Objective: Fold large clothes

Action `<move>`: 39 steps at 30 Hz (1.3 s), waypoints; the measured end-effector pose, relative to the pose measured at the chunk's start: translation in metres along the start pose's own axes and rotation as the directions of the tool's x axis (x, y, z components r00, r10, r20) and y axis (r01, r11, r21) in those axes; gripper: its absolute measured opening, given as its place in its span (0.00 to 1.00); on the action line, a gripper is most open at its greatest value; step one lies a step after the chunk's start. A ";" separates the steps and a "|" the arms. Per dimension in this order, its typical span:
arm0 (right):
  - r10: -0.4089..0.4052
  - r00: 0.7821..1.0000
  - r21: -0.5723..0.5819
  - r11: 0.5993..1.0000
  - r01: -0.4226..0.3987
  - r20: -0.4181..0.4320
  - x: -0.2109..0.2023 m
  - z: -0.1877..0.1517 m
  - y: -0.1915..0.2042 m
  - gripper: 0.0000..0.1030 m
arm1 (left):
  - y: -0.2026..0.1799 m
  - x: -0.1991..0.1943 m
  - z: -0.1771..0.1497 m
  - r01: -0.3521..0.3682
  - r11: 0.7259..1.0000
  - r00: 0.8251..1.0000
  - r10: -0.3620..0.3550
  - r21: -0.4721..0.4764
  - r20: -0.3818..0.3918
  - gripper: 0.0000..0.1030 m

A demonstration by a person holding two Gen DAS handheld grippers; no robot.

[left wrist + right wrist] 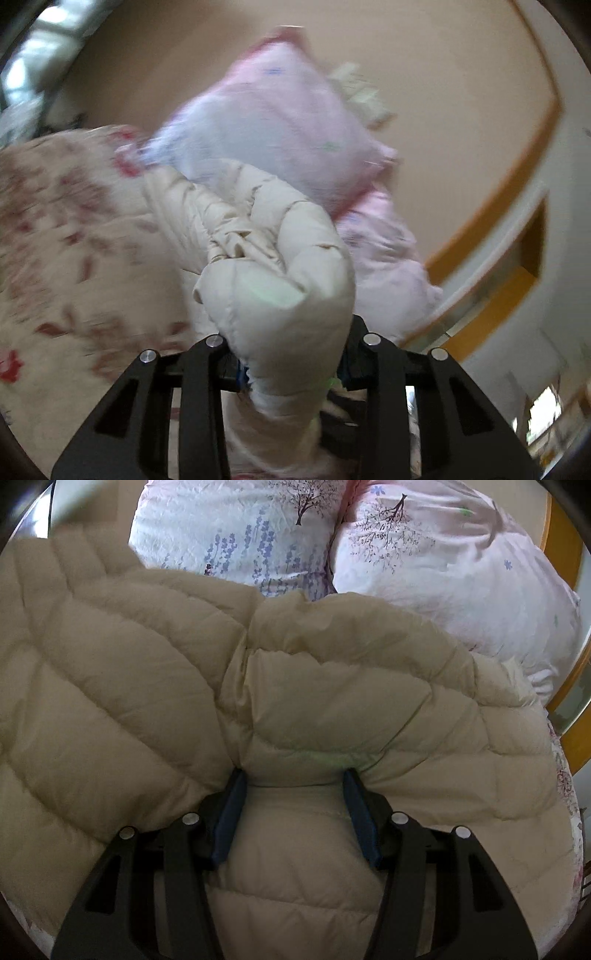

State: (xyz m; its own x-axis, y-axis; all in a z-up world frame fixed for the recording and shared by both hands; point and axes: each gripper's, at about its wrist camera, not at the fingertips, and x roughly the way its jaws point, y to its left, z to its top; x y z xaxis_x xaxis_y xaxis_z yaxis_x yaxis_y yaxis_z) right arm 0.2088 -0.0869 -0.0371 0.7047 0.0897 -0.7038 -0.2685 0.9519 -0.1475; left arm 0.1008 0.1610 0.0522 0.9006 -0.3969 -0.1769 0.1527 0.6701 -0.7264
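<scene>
A cream quilted puffer jacket (314, 701) lies spread over the bed and fills the right wrist view. My right gripper (295, 781) is open, its blue-padded fingers (231, 819) pressed down on the jacket with a padded fold bulging between them. In the left wrist view my left gripper (291, 369) is shut on a bunched part of the jacket (280, 273), lifted above the bed; the fabric hides its fingertips. The left view is blurred by motion.
Two pink and white pillows with tree and flower prints (443, 576) lie at the head of the bed, also in the left view (280, 125). A floral bedsheet (62, 236) covers the bed. An orange wooden headboard (561, 546) borders the right side.
</scene>
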 end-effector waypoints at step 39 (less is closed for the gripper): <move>0.389 0.918 0.537 0.759 -0.369 0.080 0.023 -0.040 -0.265 0.11 | -0.179 0.158 -0.164 0.363 0.844 0.822 -0.091 0.394 -0.562 0.34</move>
State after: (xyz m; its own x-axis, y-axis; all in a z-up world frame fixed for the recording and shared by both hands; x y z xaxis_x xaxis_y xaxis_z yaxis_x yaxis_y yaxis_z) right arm 0.2698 -0.3487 -0.0419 0.5952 0.4761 -0.6474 -0.1110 0.8466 0.5205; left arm 0.1496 -0.1247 0.0456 0.4974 -0.7400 -0.4527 0.6163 0.6687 -0.4159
